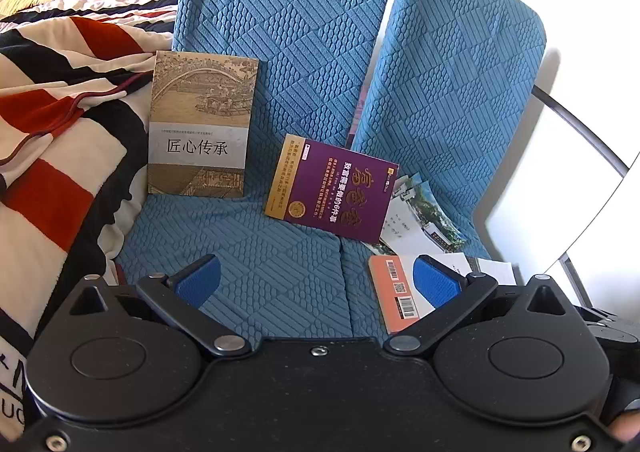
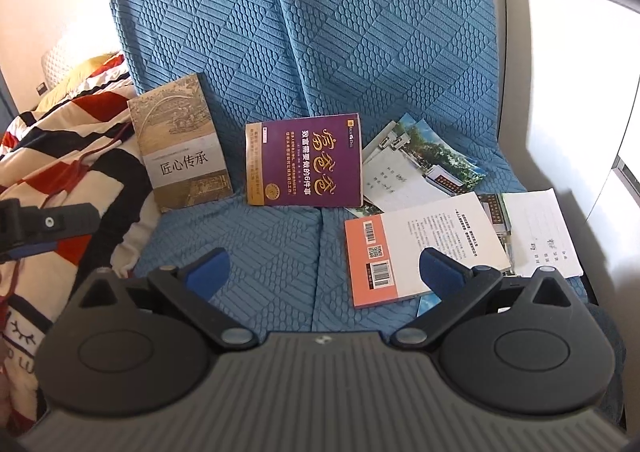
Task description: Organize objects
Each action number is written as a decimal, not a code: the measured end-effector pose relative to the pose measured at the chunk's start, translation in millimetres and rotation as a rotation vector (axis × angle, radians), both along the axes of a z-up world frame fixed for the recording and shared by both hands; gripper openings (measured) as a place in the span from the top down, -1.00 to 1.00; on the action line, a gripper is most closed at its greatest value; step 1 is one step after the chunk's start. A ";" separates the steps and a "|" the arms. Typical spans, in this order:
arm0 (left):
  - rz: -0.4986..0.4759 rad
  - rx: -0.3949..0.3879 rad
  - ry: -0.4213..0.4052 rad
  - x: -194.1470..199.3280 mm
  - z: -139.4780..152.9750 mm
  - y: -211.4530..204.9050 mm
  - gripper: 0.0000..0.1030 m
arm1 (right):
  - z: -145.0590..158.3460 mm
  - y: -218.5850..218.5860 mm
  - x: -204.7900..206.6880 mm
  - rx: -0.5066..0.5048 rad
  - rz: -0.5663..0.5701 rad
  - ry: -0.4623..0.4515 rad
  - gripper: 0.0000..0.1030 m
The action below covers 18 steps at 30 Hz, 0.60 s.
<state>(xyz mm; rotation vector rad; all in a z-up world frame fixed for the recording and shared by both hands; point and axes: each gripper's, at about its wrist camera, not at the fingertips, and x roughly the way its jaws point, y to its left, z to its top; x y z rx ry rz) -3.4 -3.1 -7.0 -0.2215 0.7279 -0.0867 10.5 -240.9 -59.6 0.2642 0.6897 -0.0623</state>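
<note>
From the left wrist view, the left gripper (image 1: 316,280) hangs over the blue seat (image 1: 256,252) with its jaws spread wide and nothing between them. Only this view shows the seat as two separate backrests with a gap between. The tan book (image 1: 200,128) stands against the left backrest, well ahead and to the left of the claw. The purple book (image 1: 332,188) leans further right, ahead of the right finger. The orange-backed book (image 1: 390,292) lies flat, partly hidden behind the right blue pad (image 1: 434,286); whether they touch I cannot tell. A striped blanket (image 1: 60,112) fills the left side.

From the right wrist view, the right gripper (image 2: 322,272) is also wide open and empty. Here the orange-backed book (image 2: 416,244) shows almost whole, its near corner behind the right finger. This view alone reveals a white sheet (image 2: 544,232) at far right, the photo cards (image 2: 424,160) spread out more fully behind the book, and the left gripper (image 2: 44,226) at the left edge. The purple book (image 2: 306,164) stands ahead of the claw, the tan book (image 2: 182,144) to its left.
</note>
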 end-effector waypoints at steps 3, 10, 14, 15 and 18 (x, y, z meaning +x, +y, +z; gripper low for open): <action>-0.002 0.001 0.006 0.3 -2.5 -0.6 -0.99 | -1.1 1.0 -0.6 -0.002 -0.003 0.005 -1.00; -0.001 0.001 -0.014 -1.0 1.1 0.2 -0.99 | -0.9 3.0 -0.1 -0.004 -0.007 0.002 -1.00; -0.003 0.010 -0.019 0.8 3.1 1.9 -0.99 | 0.6 3.5 0.0 -0.005 -0.010 0.001 -1.00; -0.004 0.009 -0.019 1.3 3.5 1.9 -0.99 | 1.0 3.3 0.1 -0.004 -0.011 0.001 -1.00; -0.002 0.003 -0.020 1.6 3.1 2.9 -0.99 | 1.8 2.1 0.7 -0.005 -0.017 0.003 -1.00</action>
